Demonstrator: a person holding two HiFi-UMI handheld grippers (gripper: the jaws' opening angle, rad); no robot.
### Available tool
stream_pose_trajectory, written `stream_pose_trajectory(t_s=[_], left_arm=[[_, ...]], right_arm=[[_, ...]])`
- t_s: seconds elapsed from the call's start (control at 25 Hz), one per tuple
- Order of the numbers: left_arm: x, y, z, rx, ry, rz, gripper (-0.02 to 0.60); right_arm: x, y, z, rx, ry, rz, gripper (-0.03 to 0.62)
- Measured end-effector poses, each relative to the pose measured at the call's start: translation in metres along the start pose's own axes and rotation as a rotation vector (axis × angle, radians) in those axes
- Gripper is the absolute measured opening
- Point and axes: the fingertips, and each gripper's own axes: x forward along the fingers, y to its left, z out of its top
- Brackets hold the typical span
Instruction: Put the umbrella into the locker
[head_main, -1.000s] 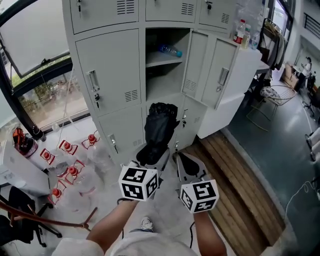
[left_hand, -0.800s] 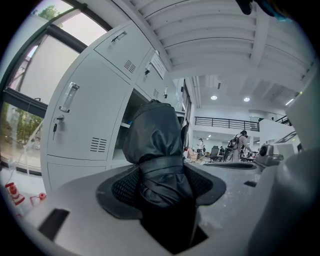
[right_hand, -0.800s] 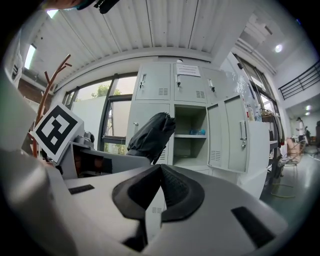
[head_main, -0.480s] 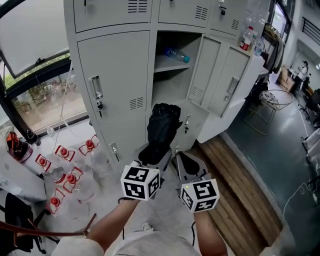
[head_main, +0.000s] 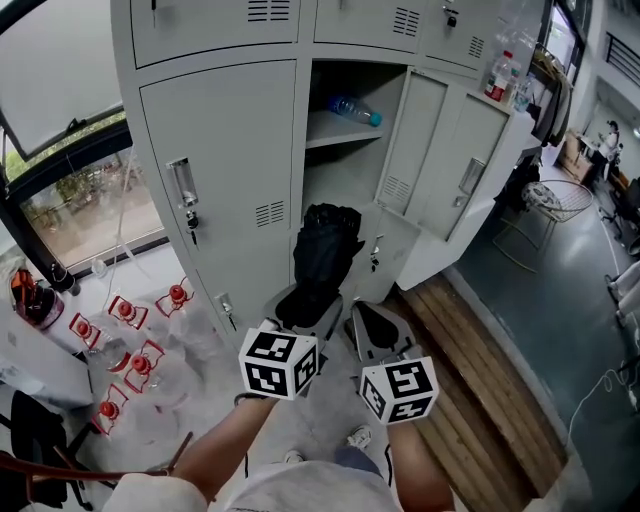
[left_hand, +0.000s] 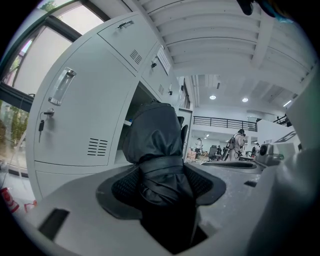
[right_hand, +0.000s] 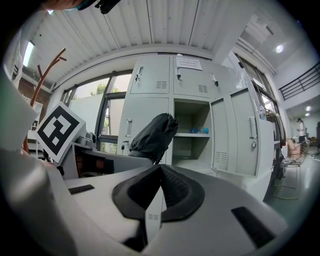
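A folded black umbrella (head_main: 322, 255) stands upright in my left gripper (head_main: 305, 302), whose jaws are shut on its lower part (left_hand: 159, 170). It is held in front of the open grey locker (head_main: 345, 150), just below the empty lower compartment. The locker's door (head_main: 448, 165) swings out to the right. A plastic bottle (head_main: 354, 108) lies on the locker's upper shelf. My right gripper (head_main: 373, 328) is beside the left one, shut with nothing between its jaws (right_hand: 159, 192). In the right gripper view the umbrella (right_hand: 150, 135) shows left of the open locker (right_hand: 192, 137).
Closed locker doors (head_main: 215, 160) flank the open one on the left. Several red-capped glass items (head_main: 130, 335) lie on the floor at the left. A wooden platform (head_main: 480, 370) runs along the right. A wire chair (head_main: 550, 200) stands at the far right.
The view has shifted slightly, bringing the locker closer and more central. Both grippers and the umbrella keep the same pose relative to each other.
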Motion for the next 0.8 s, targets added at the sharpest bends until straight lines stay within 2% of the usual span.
stream_pose_trajectory(t_s=[0.36,0.8], left_arm=[[0.066,-0.002,0.0,0.022,0.018,0.055,0.27],[0.141,-0.013,0.002,0.033,0.042,0.16,0.27]], right_arm=[[0.034,-0.058,0.0,0.024,-0.039,0.064,0.003],[0.063,-0.138,0.002,0.053,-0.064,0.159,0.003]])
